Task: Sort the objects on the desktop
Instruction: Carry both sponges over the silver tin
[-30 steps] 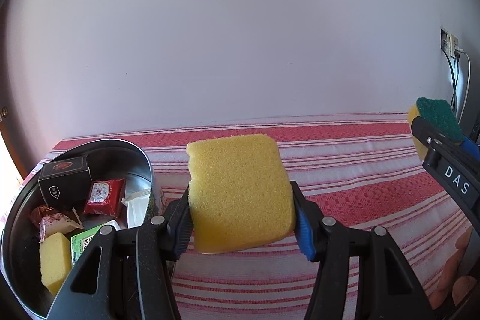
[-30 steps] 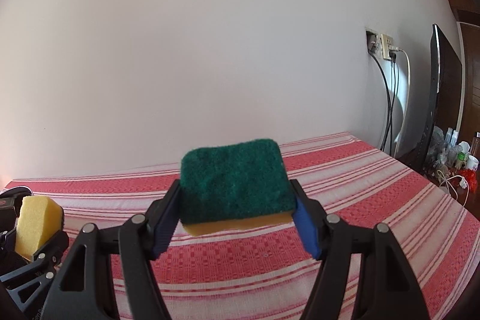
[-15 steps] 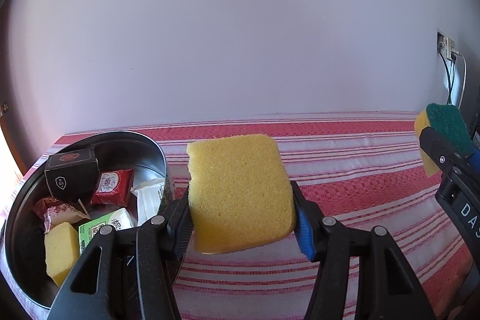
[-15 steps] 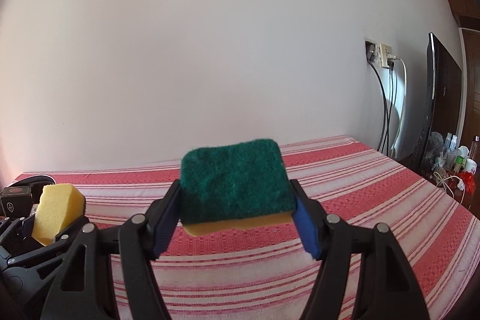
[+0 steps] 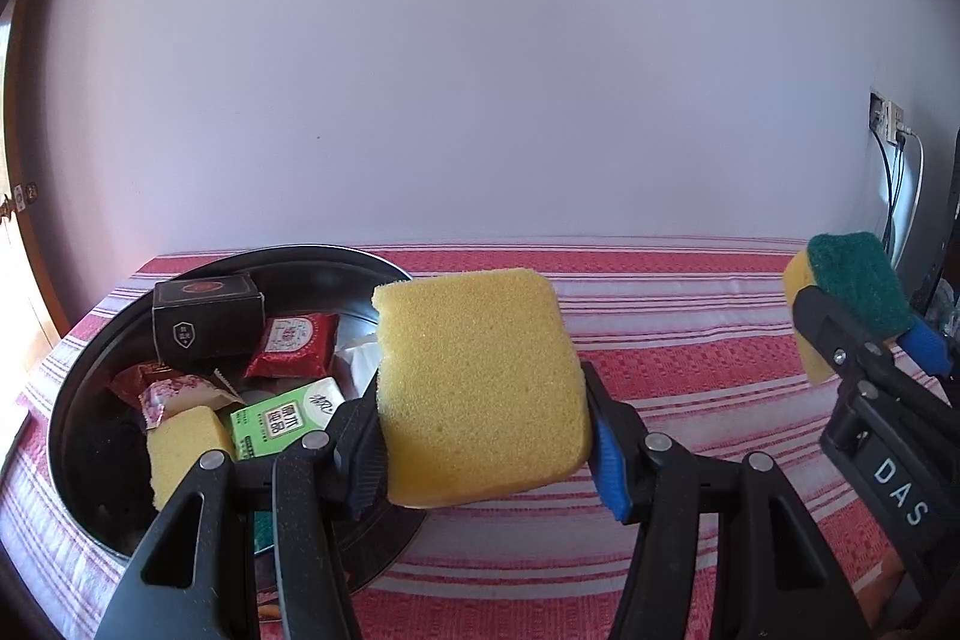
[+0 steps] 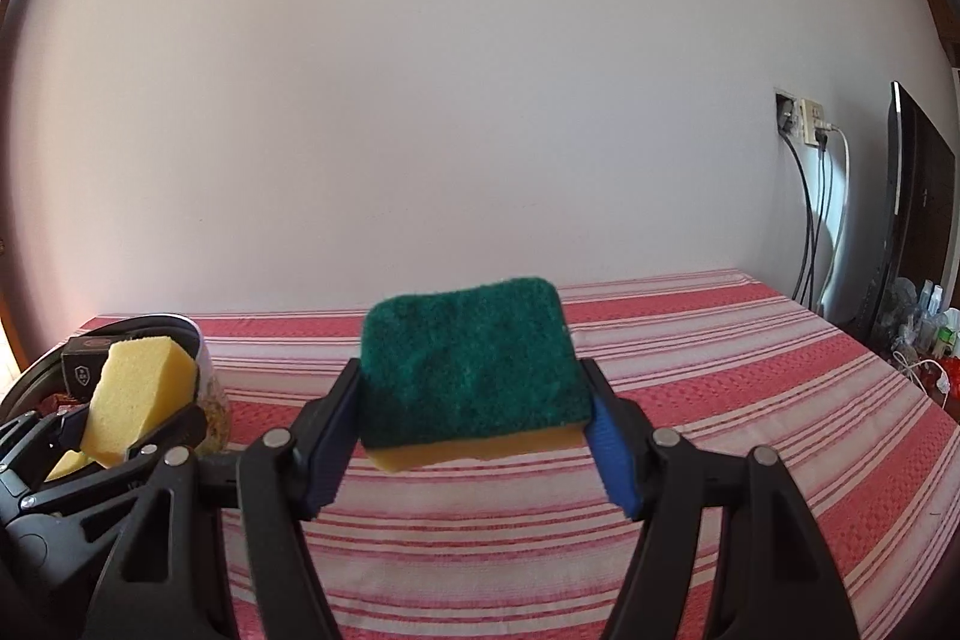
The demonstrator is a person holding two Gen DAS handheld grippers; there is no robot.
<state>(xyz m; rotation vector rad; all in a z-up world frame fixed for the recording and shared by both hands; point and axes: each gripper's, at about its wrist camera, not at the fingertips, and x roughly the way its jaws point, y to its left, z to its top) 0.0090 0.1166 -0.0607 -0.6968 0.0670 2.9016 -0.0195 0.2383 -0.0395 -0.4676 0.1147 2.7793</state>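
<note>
The left gripper [image 5: 483, 445] is clenched on a yellow sponge [image 5: 477, 385], held above the striped worktop [image 5: 690, 334] beside the metal tin [image 5: 78, 400]. The right gripper [image 6: 474, 436] grasps a green-topped sponge [image 6: 471, 370] between its pads, clear of the worktop.

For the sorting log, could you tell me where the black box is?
In the left wrist view, the black box sits at the back of the metal bowl, left of the red packet.

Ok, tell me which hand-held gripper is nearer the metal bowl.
Left. The left hand-held gripper holds its yellow sponge at the metal bowl's edge; the right hand-held gripper is further along the striped cloth.
</note>
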